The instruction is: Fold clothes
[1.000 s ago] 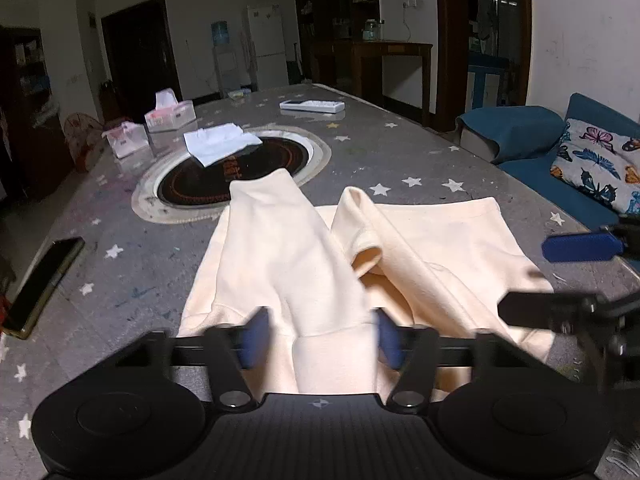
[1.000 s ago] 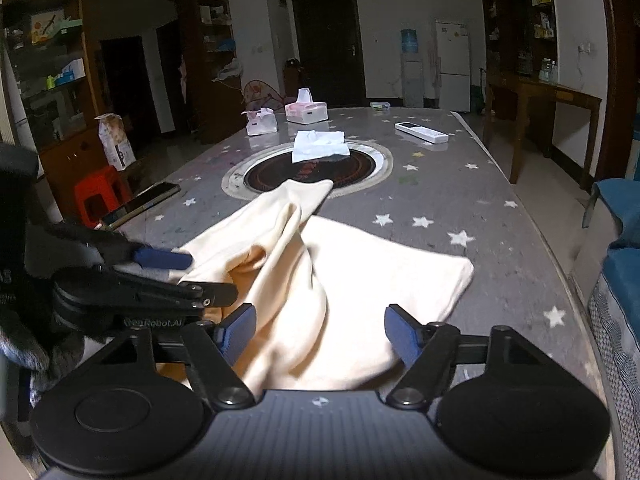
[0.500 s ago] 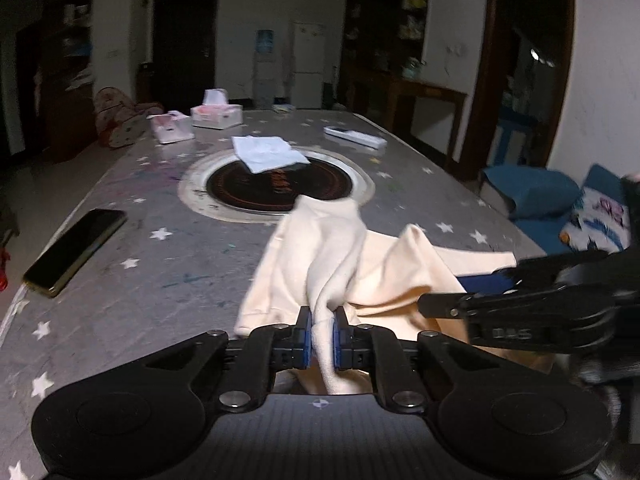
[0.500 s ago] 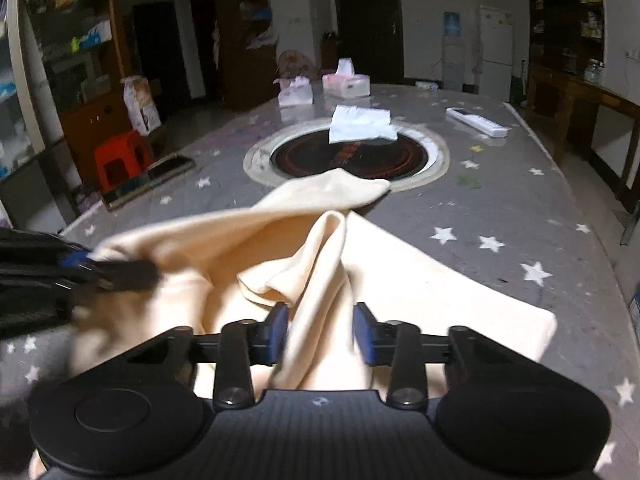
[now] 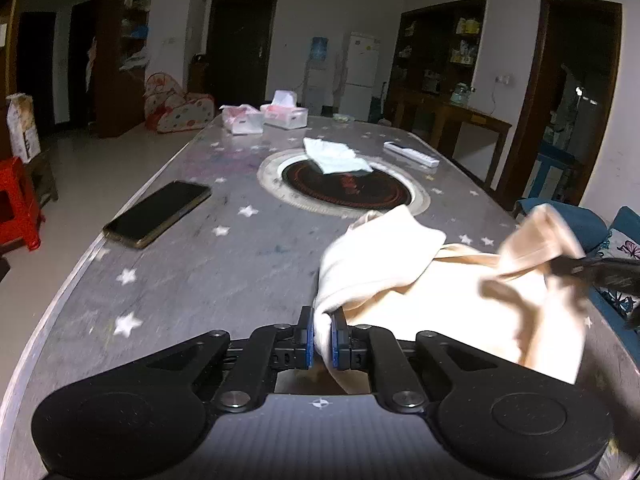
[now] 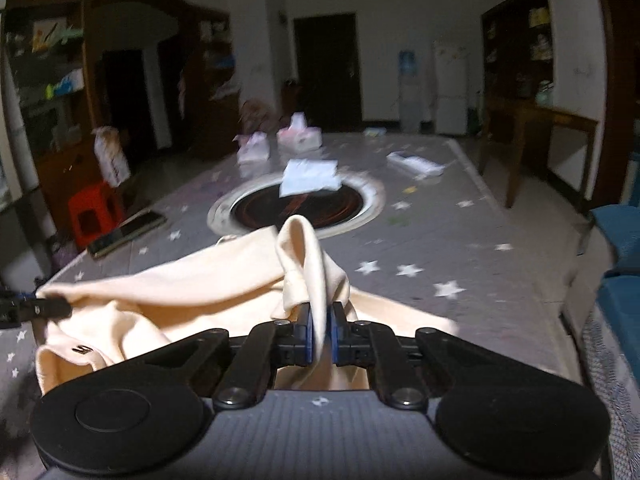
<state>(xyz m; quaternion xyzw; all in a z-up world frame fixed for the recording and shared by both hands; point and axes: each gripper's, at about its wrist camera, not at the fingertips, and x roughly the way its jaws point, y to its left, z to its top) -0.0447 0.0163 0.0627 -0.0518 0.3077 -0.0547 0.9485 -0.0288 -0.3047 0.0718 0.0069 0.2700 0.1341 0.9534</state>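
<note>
A cream garment (image 5: 400,272) lies bunched on the near end of the grey star-patterned table (image 5: 200,272), partly lifted off it. My left gripper (image 5: 323,336) is shut on a fold at the garment's left edge. In the same view, at the far right, the tip of my right gripper (image 5: 560,266) holds up another bunch. In the right wrist view the garment (image 6: 200,280) stretches leftward to the left gripper (image 6: 60,306). My right gripper (image 6: 320,336) has its jaws closing tight on an upright fold, and both blue pads press the cloth.
A dark phone (image 5: 158,214) lies near the table's left edge. Farther back are a round black hotplate (image 5: 344,192) with a white cloth (image 5: 336,156) on it, a white remote (image 5: 410,154) and tissue boxes (image 5: 284,114). A blue sofa (image 5: 616,240) stands right, a red stool (image 5: 16,200) left.
Both grippers went from open to shut on the cream garment. The left one swung left along the table and the cloth now hangs stretched between the two, partly raised.
</note>
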